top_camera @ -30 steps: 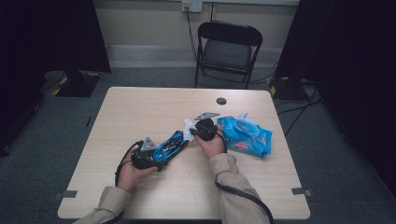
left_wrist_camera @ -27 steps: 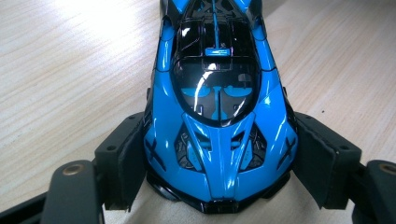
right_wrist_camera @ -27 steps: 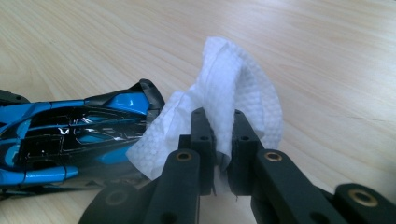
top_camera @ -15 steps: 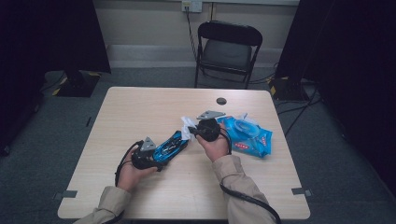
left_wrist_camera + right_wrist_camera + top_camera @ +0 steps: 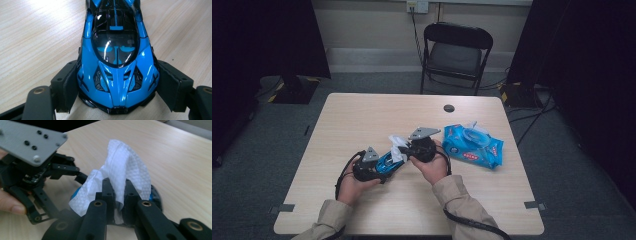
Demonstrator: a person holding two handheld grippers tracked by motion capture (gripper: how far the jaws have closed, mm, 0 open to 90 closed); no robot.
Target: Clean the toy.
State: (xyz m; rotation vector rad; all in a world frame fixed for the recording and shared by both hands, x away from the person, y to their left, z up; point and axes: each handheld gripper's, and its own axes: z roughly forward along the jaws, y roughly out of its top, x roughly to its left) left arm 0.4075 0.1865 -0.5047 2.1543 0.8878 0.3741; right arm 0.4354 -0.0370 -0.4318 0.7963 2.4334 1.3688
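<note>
The glossy blue and black toy sports car [image 5: 116, 57] lay on the pale wood-grain table [image 5: 362, 120], towards the person's side and left of centre, lengthwise between the jaws of the left gripper [image 5: 116, 87]. In the left gripper view the padded jaws stood against both flanks of the car at one end, grasping it; the hold appeared intended to steady the car while its bodywork was cleaned. In the high view the left gripper [image 5: 379, 165] lay low over the table with the car [image 5: 387, 161] pointing away from it, towards the right gripper [image 5: 404, 149].

The right gripper [image 5: 117, 195] was clenched on a crumpled white textured wet wipe [image 5: 125, 172], its two black jaws drawn close together with a fold of the wipe pinched between them. The wipe's loose body bulged above and beside the jaws and hung over the far end of the car, of which a little blue showed beneath the cloth. Whether the wipe touched the car at that point could not be told for certain. The pinch low on the wipe left a broad pad free, which suited wiping.

To the right, apart from both grippers, a blue plastic pack of wet wipes [image 5: 474, 147] lay flat, its lid seemingly raised; it was judged the source of the wipe. A black folding chair [image 5: 454, 52] stood beyond the table's far edge.
</note>
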